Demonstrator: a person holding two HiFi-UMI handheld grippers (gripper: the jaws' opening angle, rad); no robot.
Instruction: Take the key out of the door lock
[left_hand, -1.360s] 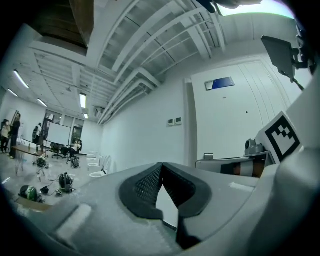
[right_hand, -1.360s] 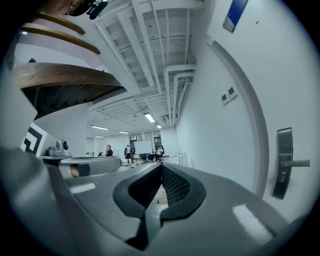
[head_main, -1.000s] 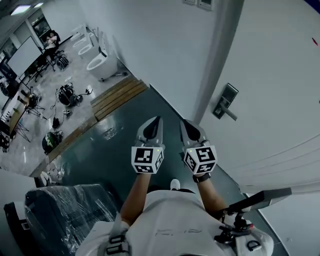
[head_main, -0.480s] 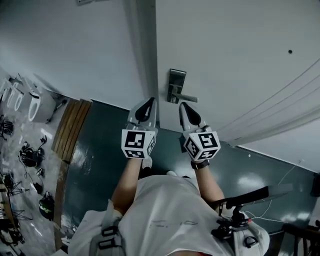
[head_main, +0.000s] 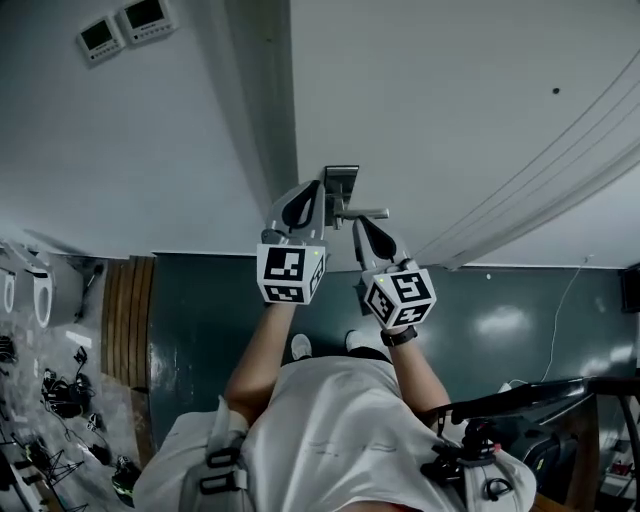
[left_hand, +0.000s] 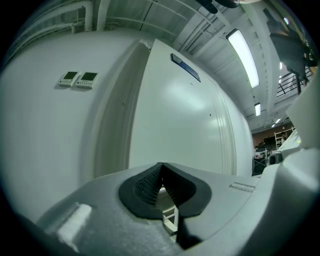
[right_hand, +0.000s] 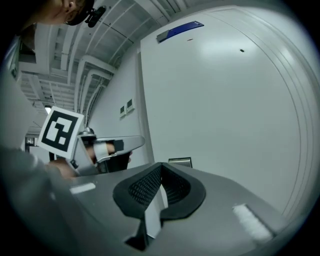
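The person holds both grippers up close to the white door (head_main: 450, 110). The left gripper (head_main: 303, 200) is just beside the door lock (head_main: 343, 180). Its fingers are pressed together with nothing in them. The right gripper (head_main: 363, 228) is just under the lock's handle (head_main: 372, 213). Its fingers are pressed together too, and empty. I cannot make out the key at the lock.

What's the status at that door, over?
Left gripper shut, empty; right gripper shut, empty. Both up by the door lock. Key not visible from here. No obstruction seen.
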